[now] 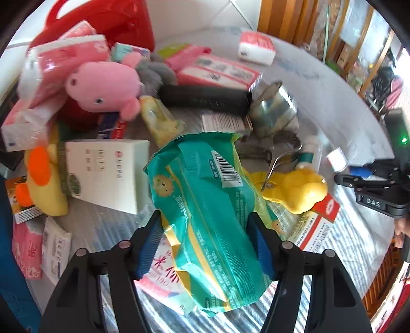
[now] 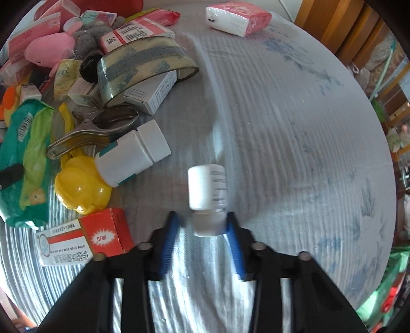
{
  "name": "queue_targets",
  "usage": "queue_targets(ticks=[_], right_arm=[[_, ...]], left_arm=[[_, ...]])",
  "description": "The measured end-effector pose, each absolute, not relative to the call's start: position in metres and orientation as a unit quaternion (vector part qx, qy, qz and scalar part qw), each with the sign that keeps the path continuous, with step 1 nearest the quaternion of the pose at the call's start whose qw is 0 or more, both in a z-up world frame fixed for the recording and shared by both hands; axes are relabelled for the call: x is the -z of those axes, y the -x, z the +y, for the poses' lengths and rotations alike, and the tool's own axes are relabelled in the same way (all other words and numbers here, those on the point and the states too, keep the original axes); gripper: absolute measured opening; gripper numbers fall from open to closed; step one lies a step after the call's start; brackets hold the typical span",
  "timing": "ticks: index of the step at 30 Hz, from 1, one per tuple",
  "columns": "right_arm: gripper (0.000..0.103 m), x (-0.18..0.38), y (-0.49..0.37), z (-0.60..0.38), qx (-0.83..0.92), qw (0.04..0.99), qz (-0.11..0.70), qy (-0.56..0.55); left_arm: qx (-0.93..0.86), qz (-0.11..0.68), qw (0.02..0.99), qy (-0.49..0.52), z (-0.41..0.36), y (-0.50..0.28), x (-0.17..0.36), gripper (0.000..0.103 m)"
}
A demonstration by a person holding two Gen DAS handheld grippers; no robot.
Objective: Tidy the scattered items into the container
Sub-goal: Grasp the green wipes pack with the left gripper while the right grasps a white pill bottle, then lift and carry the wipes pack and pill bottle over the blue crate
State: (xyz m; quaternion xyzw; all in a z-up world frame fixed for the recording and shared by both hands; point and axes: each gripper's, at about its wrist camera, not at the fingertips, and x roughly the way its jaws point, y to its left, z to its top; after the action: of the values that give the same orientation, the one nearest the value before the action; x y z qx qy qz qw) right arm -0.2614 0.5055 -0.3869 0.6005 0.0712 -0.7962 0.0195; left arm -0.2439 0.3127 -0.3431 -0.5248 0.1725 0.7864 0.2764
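Note:
My left gripper (image 1: 205, 222) is shut on a teal and yellow tissue pack (image 1: 205, 205), held above the cluttered table. The pack also shows at the left of the right wrist view (image 2: 23, 164). My right gripper (image 2: 202, 222) is shut on a small white bottle (image 2: 207, 194), which sticks out forward between the blue pads; it is blurred. The right gripper also shows at the right edge of the left wrist view (image 1: 371, 189). A red container (image 1: 102, 23) stands at the far back left, behind the pile.
The pile holds a pink plush (image 1: 102, 87), a white box (image 1: 107, 171), a yellow toy (image 2: 79, 187), a larger white bottle (image 2: 133, 153), a tape roll (image 2: 143, 64), metal tongs (image 2: 97, 128) and a red and white box (image 2: 84, 235). A pink tissue pack (image 2: 238, 18) lies apart at the back.

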Motion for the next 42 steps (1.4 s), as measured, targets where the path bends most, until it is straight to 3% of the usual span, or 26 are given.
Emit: queue_targets(ticks=[16,42], right_arm=[[0.024,0.337,0.212,0.491,0.827,0.029,0.04,-0.561],[0.024,0.166,0.122,0.404,0.895,0.065,0.053,-0.437]], left_arm=[[-0.816,0.151,0.28,0.482,0.273,0.219,0.278,0.062],[-0.879,0.098,0.267,0.383,0.163,0.166,0.137,0.062]])
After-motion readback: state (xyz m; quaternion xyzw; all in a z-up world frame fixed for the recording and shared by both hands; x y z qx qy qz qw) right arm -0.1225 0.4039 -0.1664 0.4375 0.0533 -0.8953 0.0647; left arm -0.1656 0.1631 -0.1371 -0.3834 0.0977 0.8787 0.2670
